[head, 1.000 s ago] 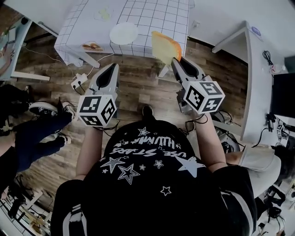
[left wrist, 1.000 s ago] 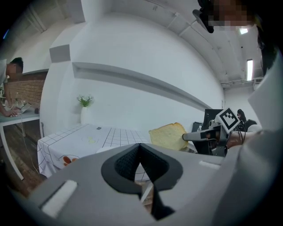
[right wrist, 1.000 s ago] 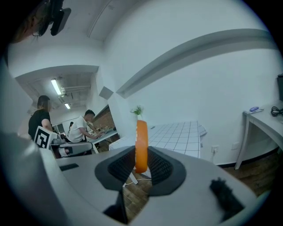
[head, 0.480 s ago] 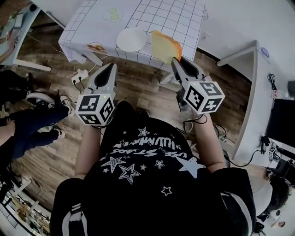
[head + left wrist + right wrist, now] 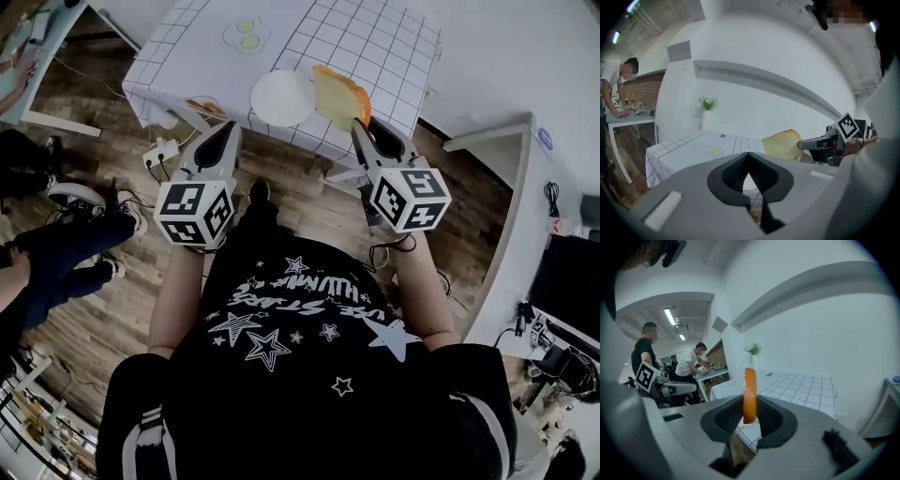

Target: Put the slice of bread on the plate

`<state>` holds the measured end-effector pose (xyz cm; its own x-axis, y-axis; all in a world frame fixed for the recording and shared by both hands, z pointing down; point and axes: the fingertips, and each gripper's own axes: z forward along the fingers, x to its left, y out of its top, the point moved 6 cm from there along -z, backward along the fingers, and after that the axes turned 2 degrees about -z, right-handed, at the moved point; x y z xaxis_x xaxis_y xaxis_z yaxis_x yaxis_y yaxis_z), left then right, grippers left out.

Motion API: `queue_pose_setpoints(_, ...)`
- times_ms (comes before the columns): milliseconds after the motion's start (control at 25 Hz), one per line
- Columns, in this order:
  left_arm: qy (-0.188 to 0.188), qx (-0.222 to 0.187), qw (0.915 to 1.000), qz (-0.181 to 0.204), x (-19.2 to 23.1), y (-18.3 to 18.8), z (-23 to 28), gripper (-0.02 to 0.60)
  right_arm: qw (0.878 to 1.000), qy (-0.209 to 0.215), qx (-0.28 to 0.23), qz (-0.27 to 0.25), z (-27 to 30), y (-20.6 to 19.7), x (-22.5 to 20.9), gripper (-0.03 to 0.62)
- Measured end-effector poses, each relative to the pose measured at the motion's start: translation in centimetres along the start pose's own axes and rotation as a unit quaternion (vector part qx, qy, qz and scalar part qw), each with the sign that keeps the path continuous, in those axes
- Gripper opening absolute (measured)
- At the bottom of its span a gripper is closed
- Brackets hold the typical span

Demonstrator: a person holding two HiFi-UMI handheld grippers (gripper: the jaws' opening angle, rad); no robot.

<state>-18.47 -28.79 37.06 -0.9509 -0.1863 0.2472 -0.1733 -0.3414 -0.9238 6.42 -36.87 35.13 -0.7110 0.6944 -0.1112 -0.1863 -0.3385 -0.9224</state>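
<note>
right gripper: jaws closed on the slice of bread, pads pinching its lower edge; in the right gripper view the slice stands edge-on and upright between the jaws, orange crust facing the camera, most of it sticking up beyond the tips. left gripper: jaws closed with the tips meeting, nothing between them in the left gripper view, only a small gap behind the tips through which the cloth shows. both grippers are held side by side, apart, pointing the same way toward the table, which carries a white cloth with a dark grid. the plate, white and round, lies on the cloth near the table's close edge, just ahead of the left gripper's tips and to the left of the right gripper's tips. the slice is in the air ahead of the right gripper, just beside the plate's right rim, which it overlaps in the head view; not resting on the plate. from the left gripper the slice shows ahead and to the right, flat face turned toward it. a printed pair of yellow-green circles sits on the cloth farther ahead of the left gripper, beyond the plate.
</note>
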Motion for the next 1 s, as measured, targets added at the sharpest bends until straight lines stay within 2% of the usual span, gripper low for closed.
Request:
queue_pose_setpoints(320,-0.013,0.000,0.9999,0.007,2.8,2.3,4.1,0.009,0.995,0.000,0.011,-0.098,5.8,1.6,-0.1,0.091)
queue_pose_setpoints(520,-0.016,0.002,0.9998,0.009,4.5,3.4,5.5,0.008,0.978,0.008,0.011,-0.207,8.5,2.1,0.4,0.091)
queue_pose_setpoints(720,-0.015,0.006,0.9999,0.004,5.9,3.9,6.5,0.008,0.967,0.020,0.031,-0.251,10.9,0.6,0.5,0.091)
queue_pose_setpoints(840,-0.018,0.007,0.9998,0.000,6.6,4.2,6.9,0.008,0.945,0.034,0.041,-0.322,11.9,-0.1,1.2,0.091)
queue_pose_setpoints(1000,-0.018,0.015,0.9997,-0.003,7.5,4.0,7.4,0.009,0.892,0.038,0.057,-0.447,13.2,-1.3,2.6,0.091)
